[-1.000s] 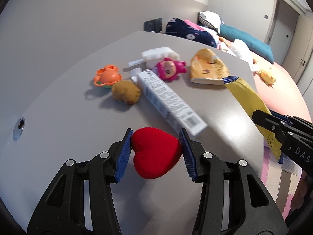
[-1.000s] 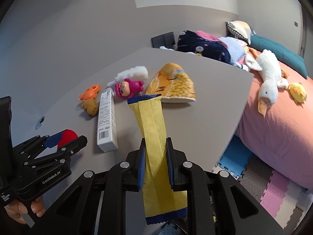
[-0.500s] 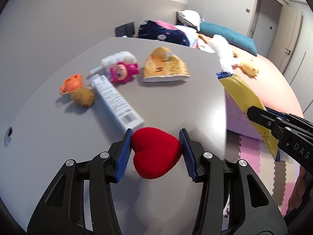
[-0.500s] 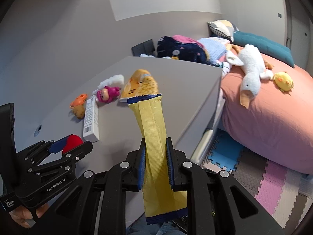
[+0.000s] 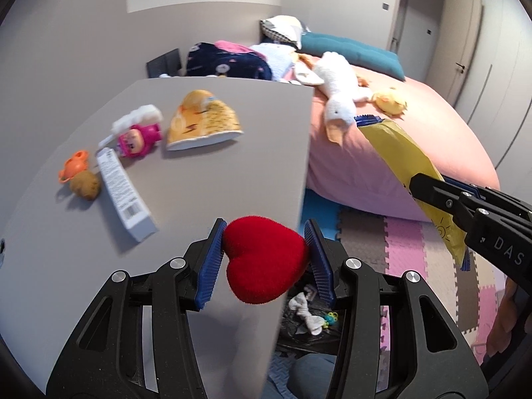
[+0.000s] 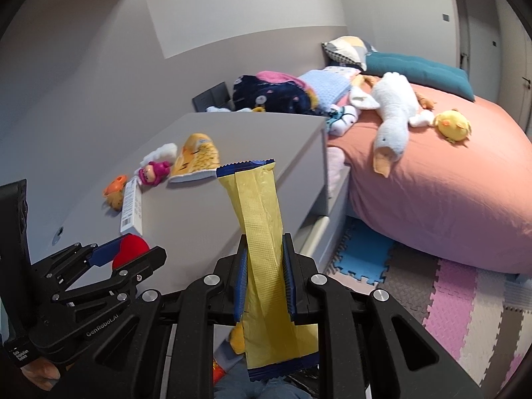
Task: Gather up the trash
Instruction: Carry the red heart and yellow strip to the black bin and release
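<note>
My left gripper (image 5: 264, 259) is shut on a red plush heart (image 5: 264, 266) and holds it over the right edge of the grey table (image 5: 232, 173). The heart also shows in the right wrist view (image 6: 129, 249). My right gripper (image 6: 264, 279) is shut on a long yellow wrapper with blue ends (image 6: 262, 229), held upright off the table's edge; it also shows in the left wrist view (image 5: 409, 166). Below the left gripper a dark bag with crumpled trash (image 5: 309, 312) sits on the floor.
On the table lie a white box (image 5: 124, 193), a pink doll (image 5: 138, 138), an orange toy (image 5: 73, 166), a brown ball (image 5: 86, 184) and a yellow snack bag (image 5: 202, 121). A bed (image 6: 449, 183) with plush toys stands right. Foam mats (image 6: 465, 299) cover the floor.
Both grippers have pulled back and to the right, from over the table to its right edge, still holding the heart and the wrapper. The floor and trash bag have come into view.
</note>
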The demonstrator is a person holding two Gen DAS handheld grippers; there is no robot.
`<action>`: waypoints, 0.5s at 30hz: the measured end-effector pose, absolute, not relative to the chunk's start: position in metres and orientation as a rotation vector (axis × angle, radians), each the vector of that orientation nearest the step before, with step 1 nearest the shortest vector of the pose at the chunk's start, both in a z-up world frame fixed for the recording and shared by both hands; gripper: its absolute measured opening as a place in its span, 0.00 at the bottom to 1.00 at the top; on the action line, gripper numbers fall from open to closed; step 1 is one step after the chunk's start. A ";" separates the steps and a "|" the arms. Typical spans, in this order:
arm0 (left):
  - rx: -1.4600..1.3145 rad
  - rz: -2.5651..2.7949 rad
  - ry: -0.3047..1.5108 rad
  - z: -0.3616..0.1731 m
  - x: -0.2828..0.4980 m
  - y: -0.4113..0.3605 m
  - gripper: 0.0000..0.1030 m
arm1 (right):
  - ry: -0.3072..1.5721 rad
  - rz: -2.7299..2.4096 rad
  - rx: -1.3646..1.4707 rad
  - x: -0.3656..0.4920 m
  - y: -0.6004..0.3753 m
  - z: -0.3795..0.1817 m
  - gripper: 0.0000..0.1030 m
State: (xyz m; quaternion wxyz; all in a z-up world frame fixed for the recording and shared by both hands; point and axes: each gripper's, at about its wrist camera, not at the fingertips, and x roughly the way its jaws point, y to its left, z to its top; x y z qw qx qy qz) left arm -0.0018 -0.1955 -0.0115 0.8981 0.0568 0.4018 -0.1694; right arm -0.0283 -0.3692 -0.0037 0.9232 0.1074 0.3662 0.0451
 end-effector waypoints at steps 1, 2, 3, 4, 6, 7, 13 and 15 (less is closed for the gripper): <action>0.122 -0.361 0.833 -0.012 -0.003 -0.201 0.46 | 0.751 0.085 0.222 -0.030 -0.372 -0.003 0.20; 0.128 -0.369 0.833 -0.012 -0.004 -0.206 0.46 | 0.750 0.078 0.225 -0.033 -0.376 -0.004 0.20; 0.132 -0.375 0.833 -0.011 -0.006 -0.209 0.46 | 0.749 0.067 0.229 -0.036 -0.382 -0.003 0.20; 0.140 -0.386 0.832 -0.011 -0.008 -0.215 0.46 | 0.748 0.061 0.231 -0.038 -0.385 -0.003 0.20; 0.148 -0.402 0.832 -0.011 -0.011 -0.223 0.46 | 0.744 0.042 0.243 -0.043 -0.395 -0.002 0.20; 0.154 -0.414 0.832 -0.011 -0.013 -0.228 0.46 | 0.743 0.035 0.247 -0.045 -0.400 -0.002 0.20; 0.189 -0.469 0.832 -0.010 -0.021 -0.255 0.46 | 0.739 -0.021 0.259 -0.059 -0.424 -0.001 0.20; 0.201 -0.488 0.833 -0.010 -0.024 -0.264 0.46 | 0.739 -0.039 0.263 -0.062 -0.430 -0.002 0.20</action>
